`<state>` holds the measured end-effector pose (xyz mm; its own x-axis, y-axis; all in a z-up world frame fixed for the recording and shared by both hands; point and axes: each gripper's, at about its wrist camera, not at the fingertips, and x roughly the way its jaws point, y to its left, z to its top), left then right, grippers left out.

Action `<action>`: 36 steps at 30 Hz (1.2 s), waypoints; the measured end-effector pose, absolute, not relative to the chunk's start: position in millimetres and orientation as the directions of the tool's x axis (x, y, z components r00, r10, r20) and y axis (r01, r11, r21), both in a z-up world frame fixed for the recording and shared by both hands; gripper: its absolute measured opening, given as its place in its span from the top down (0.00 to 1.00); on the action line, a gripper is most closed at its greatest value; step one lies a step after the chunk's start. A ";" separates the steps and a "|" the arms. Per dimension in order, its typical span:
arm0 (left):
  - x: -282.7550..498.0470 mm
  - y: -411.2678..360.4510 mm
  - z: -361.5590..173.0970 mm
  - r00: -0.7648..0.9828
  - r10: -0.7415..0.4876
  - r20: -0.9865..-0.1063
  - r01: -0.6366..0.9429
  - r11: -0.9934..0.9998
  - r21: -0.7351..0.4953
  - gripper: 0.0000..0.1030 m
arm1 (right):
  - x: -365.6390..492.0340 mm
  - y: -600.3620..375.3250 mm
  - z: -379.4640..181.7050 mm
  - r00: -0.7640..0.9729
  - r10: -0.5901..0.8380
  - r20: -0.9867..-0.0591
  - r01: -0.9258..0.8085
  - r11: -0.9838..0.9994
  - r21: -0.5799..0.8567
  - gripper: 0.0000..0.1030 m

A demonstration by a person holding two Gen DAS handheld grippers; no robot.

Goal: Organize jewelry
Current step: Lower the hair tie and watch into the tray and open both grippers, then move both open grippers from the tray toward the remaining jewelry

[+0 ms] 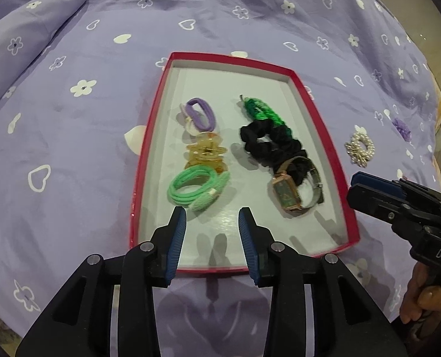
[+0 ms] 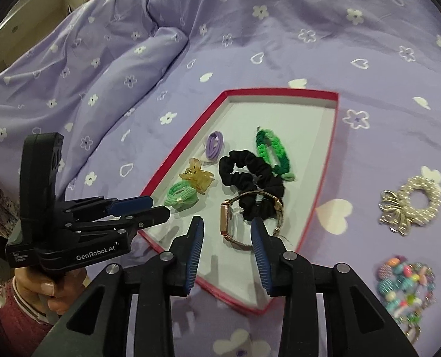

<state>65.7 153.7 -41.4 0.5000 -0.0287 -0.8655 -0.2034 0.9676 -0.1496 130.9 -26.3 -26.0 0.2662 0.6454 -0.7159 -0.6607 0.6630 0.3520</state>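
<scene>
Bed [image 1: 101,154] is covered by a lilac sheet printed with white flowers and hearts; a bunched fold [image 2: 125,59] is seen far left. A red-rimmed tray [image 1: 143,160] is laid flat on it. To the tray's right, well apart, a pearl scrunchie [image 2: 414,202] is laid on the sheet, and nearer, a multicoloured beaded bracelet [image 2: 405,285].
</scene>
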 end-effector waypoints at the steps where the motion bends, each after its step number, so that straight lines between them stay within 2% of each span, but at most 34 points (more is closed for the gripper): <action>1: 65.8 151.3 -40.3 0.502 -0.031 -0.865 -0.200 0.968 -0.151 0.66 | 129.9 -30.1 -24.4 0.272 0.646 -0.713 -0.657 0.667 0.353 0.66; 21: 68.3 80.6 -22.3 0.515 -0.140 -0.846 -0.069 0.977 -0.204 0.63 | 115.7 -129.2 -17.5 0.384 0.617 -0.687 -0.532 0.756 0.382 0.63; 36: 84.9 25.3 -19.0 0.500 -0.195 -0.844 0.037 0.978 -0.204 0.61 | 109.2 -217.9 -20.4 0.484 0.545 -0.685 -0.390 0.835 0.388 0.61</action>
